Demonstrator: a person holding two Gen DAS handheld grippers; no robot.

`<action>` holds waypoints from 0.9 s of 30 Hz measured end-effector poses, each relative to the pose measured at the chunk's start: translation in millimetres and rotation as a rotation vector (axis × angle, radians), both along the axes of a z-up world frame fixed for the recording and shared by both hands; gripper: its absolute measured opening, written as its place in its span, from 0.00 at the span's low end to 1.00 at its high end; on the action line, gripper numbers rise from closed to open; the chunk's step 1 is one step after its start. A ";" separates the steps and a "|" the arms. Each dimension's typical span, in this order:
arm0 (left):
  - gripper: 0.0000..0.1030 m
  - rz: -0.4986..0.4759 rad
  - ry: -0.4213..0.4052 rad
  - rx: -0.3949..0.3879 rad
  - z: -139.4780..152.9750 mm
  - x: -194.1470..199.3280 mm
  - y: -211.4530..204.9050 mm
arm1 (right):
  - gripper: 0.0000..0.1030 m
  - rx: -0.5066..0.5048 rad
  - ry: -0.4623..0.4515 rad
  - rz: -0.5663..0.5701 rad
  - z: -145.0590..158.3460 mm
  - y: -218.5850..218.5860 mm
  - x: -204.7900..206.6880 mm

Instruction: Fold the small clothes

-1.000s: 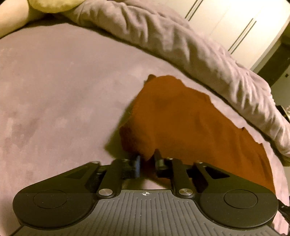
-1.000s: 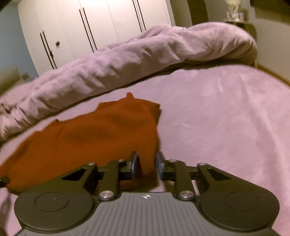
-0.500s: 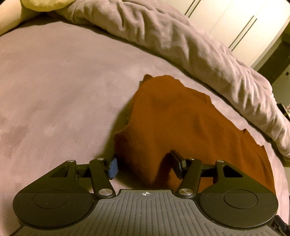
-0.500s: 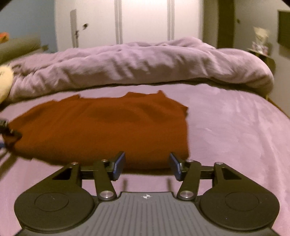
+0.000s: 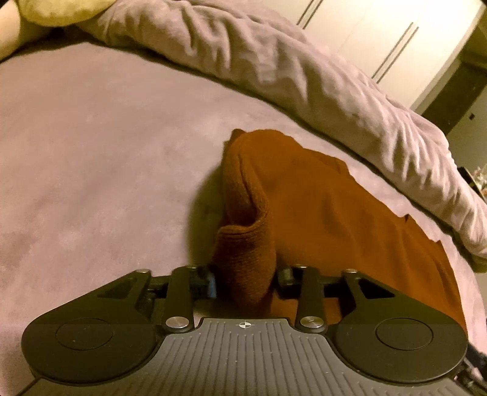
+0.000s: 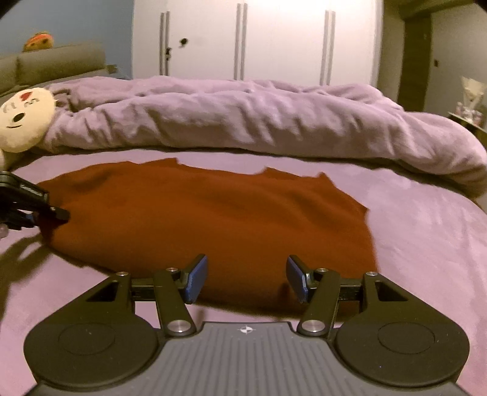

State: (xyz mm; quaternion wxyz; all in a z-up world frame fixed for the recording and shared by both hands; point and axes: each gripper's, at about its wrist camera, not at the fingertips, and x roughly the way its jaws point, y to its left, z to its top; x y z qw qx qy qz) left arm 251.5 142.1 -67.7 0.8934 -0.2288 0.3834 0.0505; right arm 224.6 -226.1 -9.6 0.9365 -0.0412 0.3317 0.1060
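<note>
Left wrist view: the rust-brown knit garment (image 5: pixel 328 219) lies spread on the purple bed sheet (image 5: pixel 91 170), and its near corner is bunched into a raised fold that stands up between the two fingers of the left tool (image 5: pixel 246 281). The jaws of that tool have just been closing, with the knit fold between them; the fold fills the gap, touching the blue pad on one side and the dark finger on the other, so the tool grips the cloth at a narrow spread. Beyond the garment's far edge a crumpled lilac duvet (image 5: pixel 274 70) runs across the bed, and a pale yellow cushion (image 5: pixel 57 12) sits at the duvet's far end.

In the right wrist view the garment (image 6: pixel 213 219) is seen lying flat, broadside, with a jagged far edge toward the duvet (image 6: pixel 258 118). The right tool (image 6: pixel 246 278) hovers over the garment's near edge with its blue pads standing apart and nothing pinched between them; the cloth lies below them. The left tool (image 6: pixel 45 213) shows at the garment's far left corner, on the cloth. A cream plush toy (image 6: pixel 24 118) lies by the duvet's left end, and white wardrobe doors (image 6: pixel 258 42) stand behind the bed.
</note>
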 end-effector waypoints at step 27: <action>0.18 -0.115 -0.161 0.006 71.8 8.9 -38.4 | 0.34 0.023 0.036 -0.053 -8.2 -21.0 -18.5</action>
